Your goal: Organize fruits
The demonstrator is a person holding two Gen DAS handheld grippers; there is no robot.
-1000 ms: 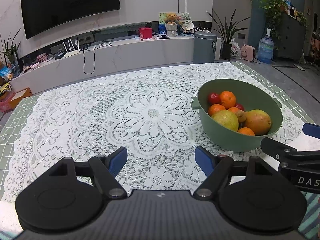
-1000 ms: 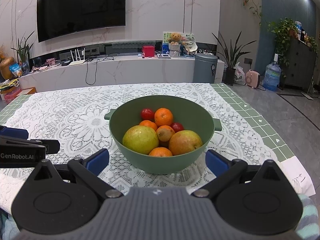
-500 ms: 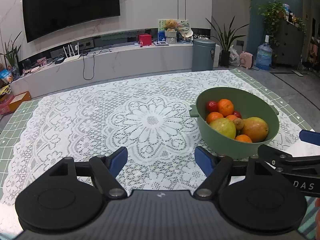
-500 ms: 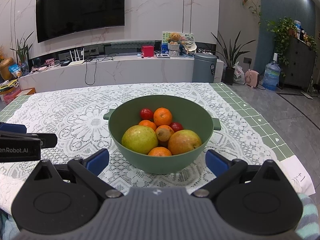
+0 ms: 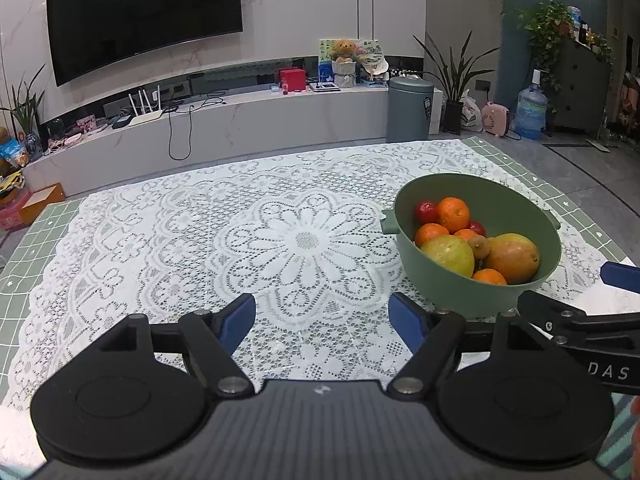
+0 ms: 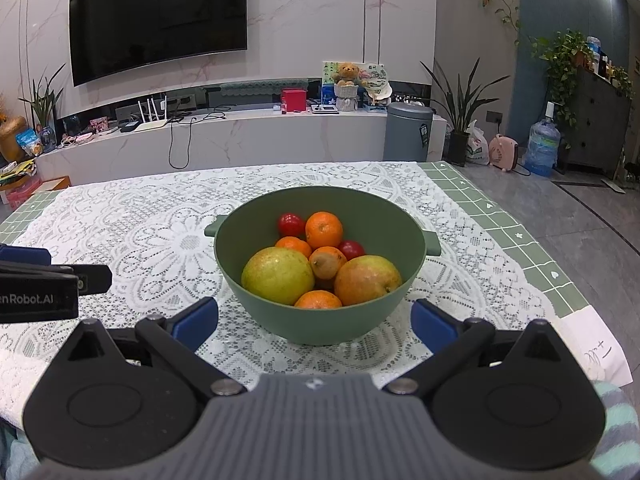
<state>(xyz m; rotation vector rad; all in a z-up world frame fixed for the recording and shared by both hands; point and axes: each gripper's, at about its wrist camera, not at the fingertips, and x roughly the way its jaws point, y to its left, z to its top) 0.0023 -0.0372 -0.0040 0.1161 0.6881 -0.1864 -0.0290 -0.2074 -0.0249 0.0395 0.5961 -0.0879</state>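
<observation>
On lace-covered tabletop [image 6: 120,232]: one round green plastic bowl with side tabs [image 6: 320,320], holding all visible fruit [image 6: 316,264]; none loose. Left gripper [image 5: 322,320] and right gripper [image 6: 314,320]: fingers spread, empty. Fits sorting finished or unloading ahead; any grasp should take top pieces singly.

Left gripper [image 5: 322,316] spread wide, right gripper [image 6: 316,320] likewise (both empty)

Table [image 6: 520,236] under white lace cloth [image 6: 132,232], green fruit bowl [image 6: 320,320] and paper note [image 6: 600,356] on top
</observation>
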